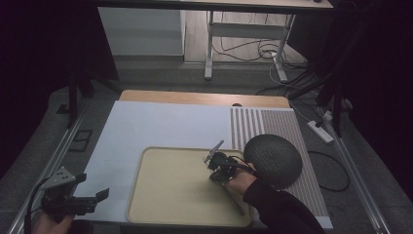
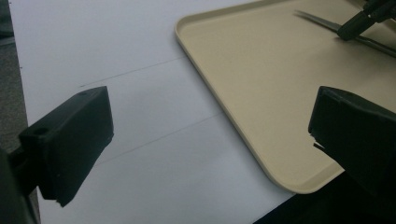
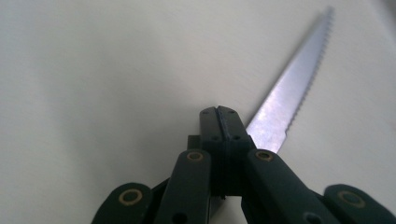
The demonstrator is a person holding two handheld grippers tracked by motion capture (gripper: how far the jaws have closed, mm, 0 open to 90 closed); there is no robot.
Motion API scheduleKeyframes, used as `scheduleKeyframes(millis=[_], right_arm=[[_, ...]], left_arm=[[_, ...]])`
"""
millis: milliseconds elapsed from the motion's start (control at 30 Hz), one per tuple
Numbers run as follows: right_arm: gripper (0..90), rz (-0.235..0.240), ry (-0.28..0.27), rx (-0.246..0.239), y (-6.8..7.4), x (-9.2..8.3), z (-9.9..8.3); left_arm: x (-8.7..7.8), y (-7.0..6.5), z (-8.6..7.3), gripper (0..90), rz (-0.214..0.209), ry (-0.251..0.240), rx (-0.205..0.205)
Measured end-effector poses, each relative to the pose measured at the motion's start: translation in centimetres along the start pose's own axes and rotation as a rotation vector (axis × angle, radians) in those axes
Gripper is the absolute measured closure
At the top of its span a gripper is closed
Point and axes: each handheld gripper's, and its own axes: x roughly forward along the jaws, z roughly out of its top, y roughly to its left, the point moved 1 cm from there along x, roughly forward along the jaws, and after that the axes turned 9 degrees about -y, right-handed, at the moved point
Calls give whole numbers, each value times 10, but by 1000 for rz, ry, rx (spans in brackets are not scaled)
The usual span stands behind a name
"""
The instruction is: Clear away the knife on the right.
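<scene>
Holding the serrated steel knife [image 3: 289, 88] flat over the beige plastic tray [image 1: 160, 195] near the worktop's front edge, keep your right tongs [image 3: 222, 122] clamped squarely on it; your left tongs [image 2: 205, 135] hang apart, empty.

A tray [image 1: 160, 195] sits at your surface's [image 1: 146, 126] near edge; a knife [image 3: 289, 88] lies near the tray's right edge.
</scene>
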Motion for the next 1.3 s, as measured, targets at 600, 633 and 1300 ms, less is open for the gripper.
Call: scheduleKeyframes(millis=[600, 633, 1300], right_arm=[[900, 0, 55, 57, -11, -26, -37], [900, 0, 55, 57, -11, -26, -37], [862, -21, 50, 136, -25, -43, -60]], left_arm=[[-1, 0, 0, 10, 0, -4, -4], [-1, 0, 0, 10, -1, -4, -4], [-1, 0, 0, 11, -2, -8, -4]])
